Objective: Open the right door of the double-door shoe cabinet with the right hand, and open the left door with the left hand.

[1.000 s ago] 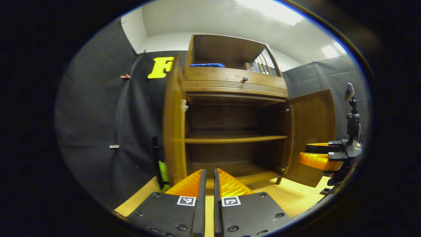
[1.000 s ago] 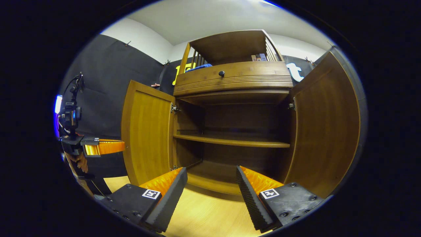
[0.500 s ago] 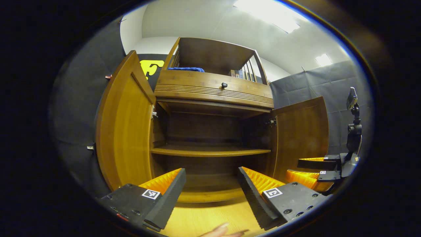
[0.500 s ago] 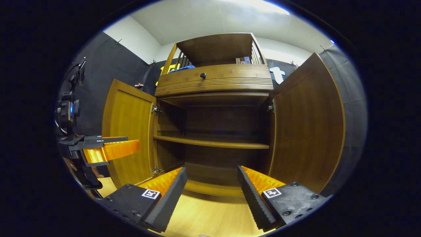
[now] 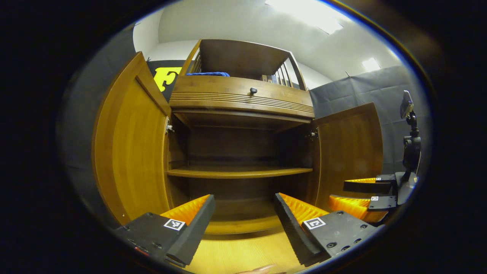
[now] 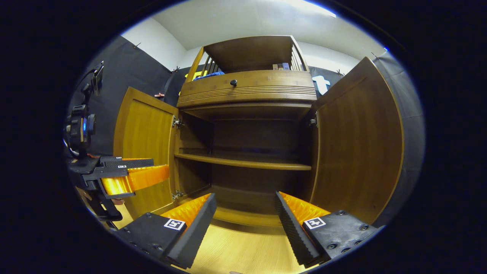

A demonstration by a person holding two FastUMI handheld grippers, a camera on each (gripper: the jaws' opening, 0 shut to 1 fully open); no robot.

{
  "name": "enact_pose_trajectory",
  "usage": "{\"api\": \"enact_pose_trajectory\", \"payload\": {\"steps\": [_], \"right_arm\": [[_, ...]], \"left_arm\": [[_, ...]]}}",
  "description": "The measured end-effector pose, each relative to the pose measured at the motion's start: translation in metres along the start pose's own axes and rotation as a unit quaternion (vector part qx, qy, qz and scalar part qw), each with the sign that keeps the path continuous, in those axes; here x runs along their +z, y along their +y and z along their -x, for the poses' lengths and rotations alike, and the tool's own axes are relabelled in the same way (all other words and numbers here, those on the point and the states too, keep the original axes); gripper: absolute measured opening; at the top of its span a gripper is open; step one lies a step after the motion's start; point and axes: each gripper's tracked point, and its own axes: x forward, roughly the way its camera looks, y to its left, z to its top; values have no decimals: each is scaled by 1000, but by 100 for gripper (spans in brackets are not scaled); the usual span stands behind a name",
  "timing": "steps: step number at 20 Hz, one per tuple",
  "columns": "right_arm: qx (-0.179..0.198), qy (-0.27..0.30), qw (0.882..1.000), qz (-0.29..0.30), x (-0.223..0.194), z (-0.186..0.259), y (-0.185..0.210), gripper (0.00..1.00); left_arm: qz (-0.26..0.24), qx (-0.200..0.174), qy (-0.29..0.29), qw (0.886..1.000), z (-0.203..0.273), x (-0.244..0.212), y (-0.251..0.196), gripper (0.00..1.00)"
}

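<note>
The wooden shoe cabinet (image 5: 239,102) stands in front of me with both doors swung wide. Its left door (image 5: 129,148) and right door (image 5: 348,144) angle outward, and the inside shelf (image 5: 237,173) is bare. My left gripper (image 5: 243,213) is open, holding nothing, in front of the cabinet's floor. In the right gripper view the same cabinet (image 6: 247,91) shows with its left door (image 6: 144,148) and right door (image 6: 357,140) open. My right gripper (image 6: 245,211) is open and empty too. Each gripper shows in the other's view: right gripper (image 5: 365,194), left gripper (image 6: 125,175).
A drawer with a dark knob (image 5: 253,90) sits above the doors. On the railed top shelf lie a blue cloth (image 5: 207,74) and some small boxes (image 6: 281,66). The floor (image 6: 243,251) is light wood. Black cloth walls close in both sides.
The left gripper went from shut to open a second ago and swung to face the cabinet. The left door now stands wider. The right gripper drew back slightly.
</note>
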Motion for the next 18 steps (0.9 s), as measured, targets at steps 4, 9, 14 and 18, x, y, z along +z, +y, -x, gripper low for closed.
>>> {"api": "enact_pose_trajectory", "payload": {"steps": [4,9,14,18], "right_arm": [[-2,-6,1000,1,4,1,1,98],[-10,-18,1000,-4,12,-1,-1,96],[-15,-28,999,-4,20,-5,-1,97],[-14,-27,1000,3,20,-4,4,97]], "left_arm": [[16,-11,-7,1000,-1,5,0,99],[27,-6,-12,1000,1,8,10,97],[25,-3,-7,1000,1,5,15,97],[23,-8,-7,1000,-1,7,13,97]]}}
